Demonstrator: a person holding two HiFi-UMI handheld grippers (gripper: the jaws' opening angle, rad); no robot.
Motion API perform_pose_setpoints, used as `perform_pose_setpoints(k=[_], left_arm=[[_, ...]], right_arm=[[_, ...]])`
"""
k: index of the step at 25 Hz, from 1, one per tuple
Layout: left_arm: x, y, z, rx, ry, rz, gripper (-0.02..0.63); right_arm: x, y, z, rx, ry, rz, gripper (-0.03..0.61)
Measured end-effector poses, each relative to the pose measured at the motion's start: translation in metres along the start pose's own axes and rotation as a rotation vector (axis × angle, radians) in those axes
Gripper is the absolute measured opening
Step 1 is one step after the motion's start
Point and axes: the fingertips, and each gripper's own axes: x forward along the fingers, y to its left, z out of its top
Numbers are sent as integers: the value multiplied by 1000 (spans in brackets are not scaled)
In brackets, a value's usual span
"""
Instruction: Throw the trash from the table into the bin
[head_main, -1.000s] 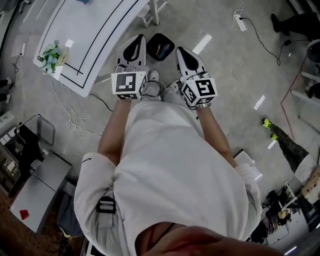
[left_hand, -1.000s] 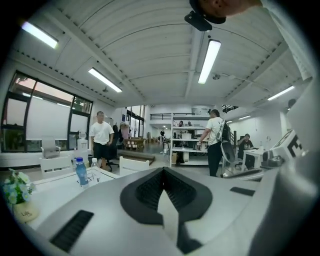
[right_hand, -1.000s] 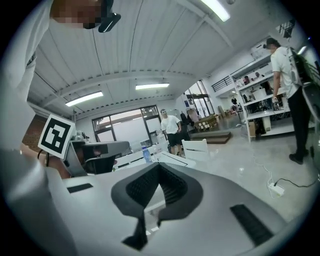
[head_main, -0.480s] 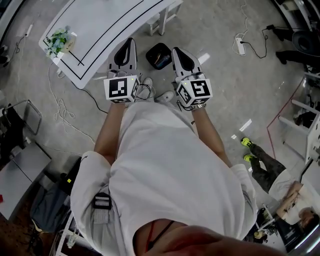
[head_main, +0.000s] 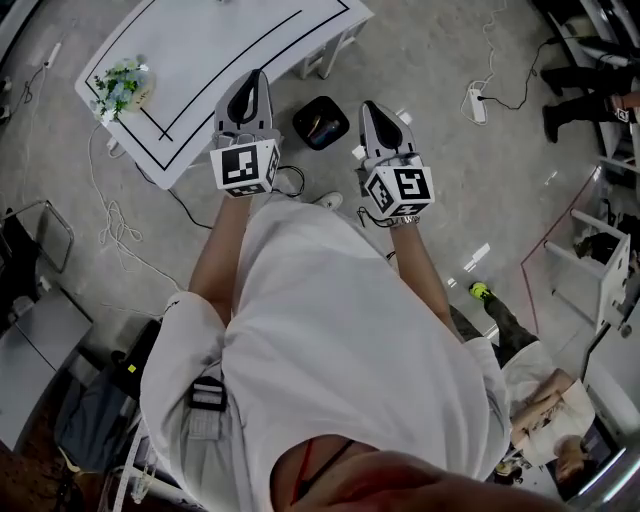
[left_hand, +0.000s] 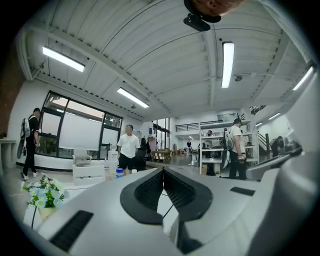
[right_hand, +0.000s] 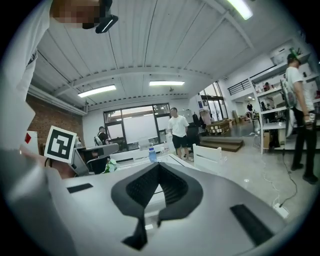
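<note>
Held out ahead of the chest, roughly level: left gripper (head_main: 257, 80), jaws pressed together with nothing between them. Likewise the right gripper (head_main: 369, 108), jaws together and empty. Set side by side and apart, each square-marker cube nearest the wearer.

Lay on the floor (head_main: 430, 50) between the two gripper tips: a small black bin (head_main: 320, 122), something colourful inside, too small to name. Stood just beside one corner of a white bench (head_main: 200, 70), close to its white legs. Edged with a thin black line round the bench top. Carried a pot of pale flowers (head_main: 122, 88) at the bench's left end and, from the gripper views, a small bottle (right_hand: 151, 154) with blue on it further along.

Spread beneath everything in grey, with a polished look and bright reflections. Strewn with loose cables (head_main: 120, 225) and a white power strip (head_main: 477, 103).

Opened beyond into a wide workshop room: ribbed white ceiling (left_hand: 165, 65) with long strip lights, large windows (left_hand: 75, 130), open shelving (left_hand: 215, 145), several people standing about.
</note>
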Motion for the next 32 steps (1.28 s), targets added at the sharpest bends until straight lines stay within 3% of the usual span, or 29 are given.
perform_pose_setpoints(k=[3, 10, 15, 25, 29, 32], left_arm=[[31, 36, -9, -16, 9, 0, 6], [107, 111, -36, 9, 36, -89, 15], [160, 159, -76, 12, 101, -94, 183], [250, 222, -168, 7, 212, -37, 281], [277, 231, -199, 20, 264, -71, 331], [292, 235, -210, 39, 291, -96, 334]], right_arm=[[25, -14, -10, 23, 44, -67, 9], [93, -16, -7, 53, 74, -175, 9], [127, -4, -5, 37, 98, -220, 9], [142, -17, -17, 17, 193, -363, 9], [146, -24, -17, 3, 209, -398, 9], [147, -28, -18, 8, 214, -429, 9]])
